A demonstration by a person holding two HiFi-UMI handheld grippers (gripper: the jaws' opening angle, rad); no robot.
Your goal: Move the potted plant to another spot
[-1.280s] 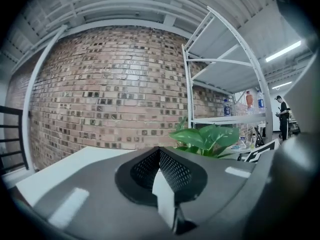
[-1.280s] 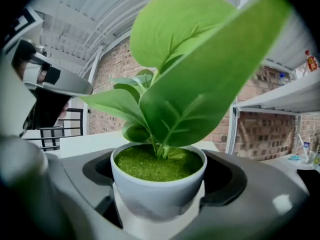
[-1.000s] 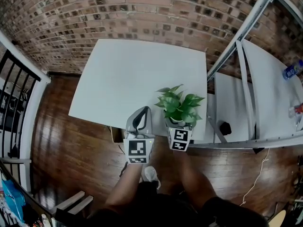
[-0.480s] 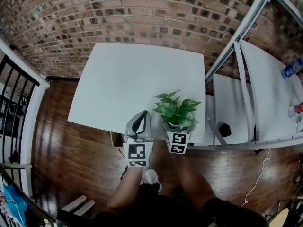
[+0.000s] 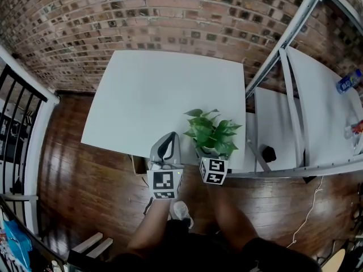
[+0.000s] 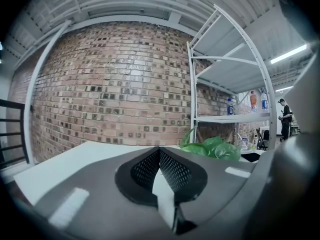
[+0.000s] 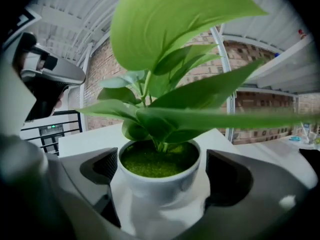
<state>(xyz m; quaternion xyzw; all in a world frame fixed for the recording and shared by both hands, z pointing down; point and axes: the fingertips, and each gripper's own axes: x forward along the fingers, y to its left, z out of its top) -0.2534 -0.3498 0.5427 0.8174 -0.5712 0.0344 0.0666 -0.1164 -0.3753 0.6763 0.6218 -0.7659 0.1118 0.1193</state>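
A potted plant with broad green leaves [image 5: 212, 130] stands in a white pot [image 7: 157, 179] near the front right corner of the white table [image 5: 147, 95]. My right gripper [image 5: 211, 152] reaches in from the table's front edge. Its jaws are opening, one on each side of the pot, and a narrow gap shows on each side in the right gripper view [image 7: 162, 166]. My left gripper [image 5: 170, 136] rests just left of the plant, shut with nothing in it [image 6: 159, 151]. In the left gripper view the plant's leaves [image 6: 212, 148] show to its right.
White metal shelving [image 5: 283, 44] stands against the table's right side, with bottles [image 5: 347, 84] on one shelf. A brick wall [image 5: 170, 10] runs behind the table. A black railing [image 5: 22, 95] is at the left. A small black object [image 5: 269, 153] lies under the shelving. A person [image 6: 285, 116] stands far off.
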